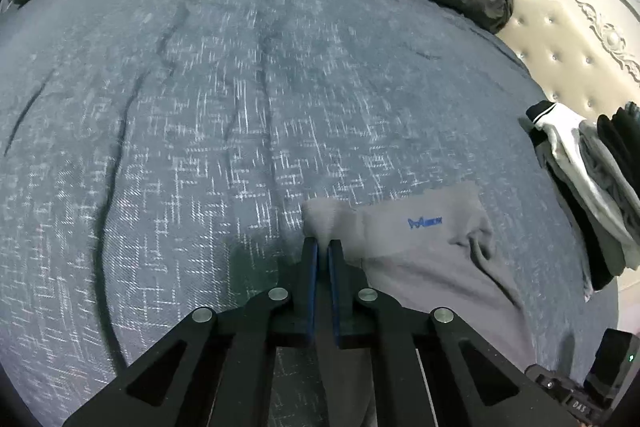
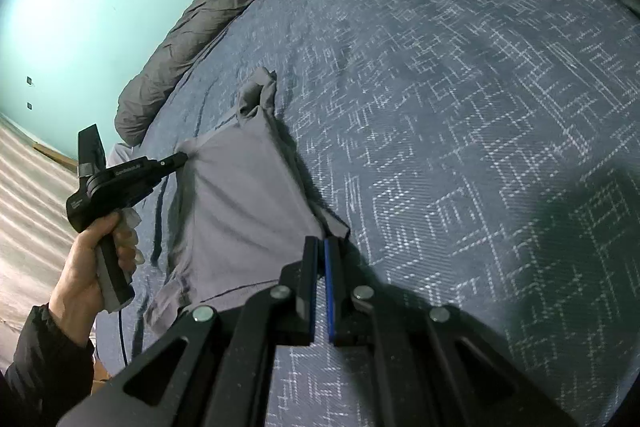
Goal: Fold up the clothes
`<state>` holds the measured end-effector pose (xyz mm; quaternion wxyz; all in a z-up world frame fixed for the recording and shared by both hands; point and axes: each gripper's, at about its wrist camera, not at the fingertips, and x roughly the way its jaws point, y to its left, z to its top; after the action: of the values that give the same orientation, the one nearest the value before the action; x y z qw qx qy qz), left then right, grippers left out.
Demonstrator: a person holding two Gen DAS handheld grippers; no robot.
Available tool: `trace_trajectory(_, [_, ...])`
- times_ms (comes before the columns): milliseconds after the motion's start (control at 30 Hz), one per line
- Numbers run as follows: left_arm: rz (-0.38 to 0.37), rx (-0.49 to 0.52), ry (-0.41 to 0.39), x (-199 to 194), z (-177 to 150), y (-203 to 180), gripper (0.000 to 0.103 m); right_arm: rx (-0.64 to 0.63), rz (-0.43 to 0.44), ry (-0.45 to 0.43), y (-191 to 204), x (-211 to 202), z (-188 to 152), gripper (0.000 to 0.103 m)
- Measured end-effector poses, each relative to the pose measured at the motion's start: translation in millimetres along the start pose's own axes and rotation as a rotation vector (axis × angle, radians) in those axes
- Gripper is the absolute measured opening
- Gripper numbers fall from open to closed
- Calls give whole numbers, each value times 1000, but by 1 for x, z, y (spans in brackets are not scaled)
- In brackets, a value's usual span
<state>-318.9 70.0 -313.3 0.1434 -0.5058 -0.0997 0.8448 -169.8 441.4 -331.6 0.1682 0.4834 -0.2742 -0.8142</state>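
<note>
Grey garment [image 1: 420,255] pinched at two corners — left gripper [image 1: 322,245] and right gripper [image 2: 322,243] both clamped tight.

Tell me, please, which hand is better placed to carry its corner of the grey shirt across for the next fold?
Probably left. The left tongs pinch the shirt by its top corner, with open blanket around. The right tongs clamp the near corner, low and close to the bed edge.
</note>
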Motion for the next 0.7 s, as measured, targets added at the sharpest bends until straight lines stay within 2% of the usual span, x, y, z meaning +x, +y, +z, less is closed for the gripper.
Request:
trace_trajectory(200, [-8, 9, 3, 2, -5, -1, 7, -26, 42, 11, 0, -4, 2, 5])
trace_trajectory(267, [-17, 9, 1, 1, -6, 1, 8, -22, 44, 7, -2, -11, 5, 16])
trace_trajectory(333, [-25, 10, -2, 0, -7, 3, 12, -17, 45, -12, -4, -20, 9, 35])
trace_trajectory(400, [-33, 12, -4, 0, -8, 5, 18, -12, 34, -35, -2, -27, 18, 37])
trace_trajectory(533, [-68, -8, -8, -1, -9, 10, 20, -78, -52, -36, 16, -31, 50, 37])
trace_trajectory(600, [-75, -11, 0, 0, -11, 11, 24, -84, -31, -17, 26, -23, 71, 37])
trace_trajectory(700, [-85, -6, 1, 0, -12, 10, 24, -97, 22, 42, 46, 5, 101, 37])
